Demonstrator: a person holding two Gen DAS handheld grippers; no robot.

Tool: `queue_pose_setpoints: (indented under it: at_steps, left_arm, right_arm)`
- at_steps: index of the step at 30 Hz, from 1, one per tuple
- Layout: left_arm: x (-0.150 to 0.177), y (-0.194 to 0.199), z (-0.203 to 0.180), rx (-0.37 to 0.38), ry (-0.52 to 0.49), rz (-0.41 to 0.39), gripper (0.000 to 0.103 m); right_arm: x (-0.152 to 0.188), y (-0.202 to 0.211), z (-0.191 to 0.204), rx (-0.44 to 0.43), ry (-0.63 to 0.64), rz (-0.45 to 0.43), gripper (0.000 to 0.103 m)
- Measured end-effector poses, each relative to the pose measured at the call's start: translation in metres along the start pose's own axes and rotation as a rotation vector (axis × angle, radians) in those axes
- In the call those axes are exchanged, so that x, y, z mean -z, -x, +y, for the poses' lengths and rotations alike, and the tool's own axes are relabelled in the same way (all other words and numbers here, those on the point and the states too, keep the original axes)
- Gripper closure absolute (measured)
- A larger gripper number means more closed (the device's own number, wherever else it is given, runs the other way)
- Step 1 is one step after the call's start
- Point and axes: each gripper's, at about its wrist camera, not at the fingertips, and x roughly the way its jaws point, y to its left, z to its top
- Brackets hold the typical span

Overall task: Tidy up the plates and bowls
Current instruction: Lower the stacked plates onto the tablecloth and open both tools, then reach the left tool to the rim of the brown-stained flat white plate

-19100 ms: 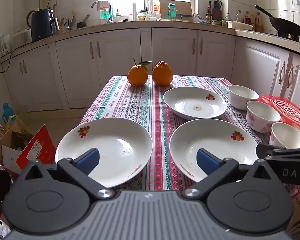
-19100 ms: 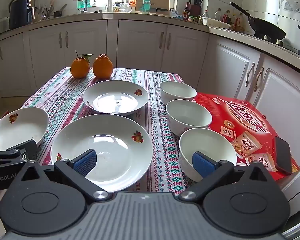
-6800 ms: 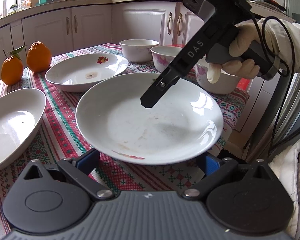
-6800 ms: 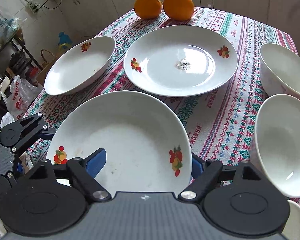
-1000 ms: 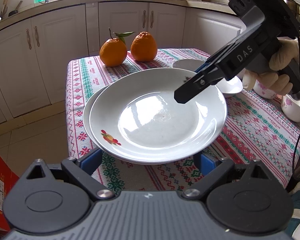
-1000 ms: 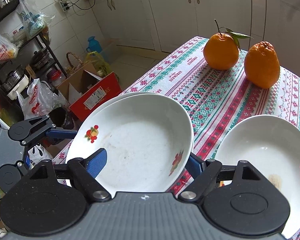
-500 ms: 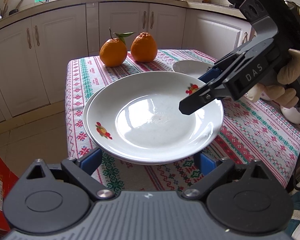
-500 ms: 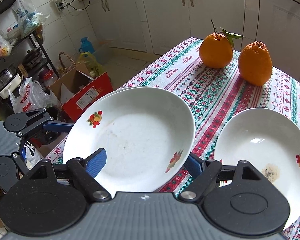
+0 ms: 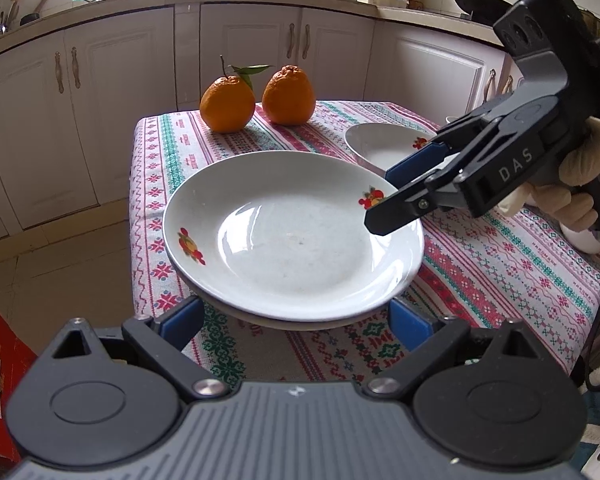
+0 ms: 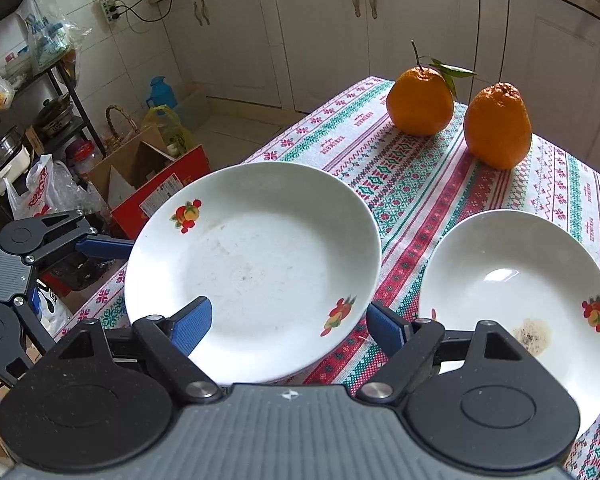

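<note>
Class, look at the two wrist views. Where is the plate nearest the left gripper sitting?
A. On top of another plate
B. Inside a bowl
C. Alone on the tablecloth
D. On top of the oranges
A: the top plate sits on a second plate, whose rim shows just under its near edge in the left wrist view.

"das" on the right gripper (image 9: 410, 196), "sugar" on a plastic bag (image 10: 40, 196)

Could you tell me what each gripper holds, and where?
Right gripper straddles the top plate's rim, jaws opening: nothing held. Whether the left gripper grips its near edge cannot be told.
</note>
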Motion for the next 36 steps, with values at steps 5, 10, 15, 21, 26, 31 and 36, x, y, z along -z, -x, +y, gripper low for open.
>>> queue_pose_setpoints:
  at_steps: [5,10,15,21,26,31,36]
  left_arm:
    - [0.000,0.009,-0.003,0.003,0.025,-0.023,0.005]
    - [-0.005,0.022,-0.015,0.005,0.021,-0.054,0.005]
    - [-0.015,0.028,-0.031,0.008,-0.012,-0.074,0.001]
    - [-0.030,0.025,-0.049,0.052,-0.028,-0.090,0.001]
    - [-0.049,0.021,-0.061,0.075,-0.053,-0.097,0.001]
    - [-0.069,0.011,-0.068,0.080,-0.067,-0.099,0.001]
    - [-0.088,-0.005,-0.076,0.088,-0.101,-0.086,0.001]
  right_arm:
    - [0.009,0.014,0.004,0.047,0.010,-0.057,0.005]
    - [0.030,0.035,0.003,0.129,-0.021,-0.119,0.000]
    - [0.056,0.056,-0.007,0.259,-0.065,-0.168,0.000]
    - [0.089,0.060,-0.027,0.357,-0.147,-0.147,0.000]
    - [0.110,0.046,-0.047,0.378,-0.197,-0.101,0.000]
    - [0.120,0.040,-0.060,0.379,-0.216,-0.102,0.000]
    - [0.122,0.039,-0.061,0.395,-0.206,-0.123,0.000]
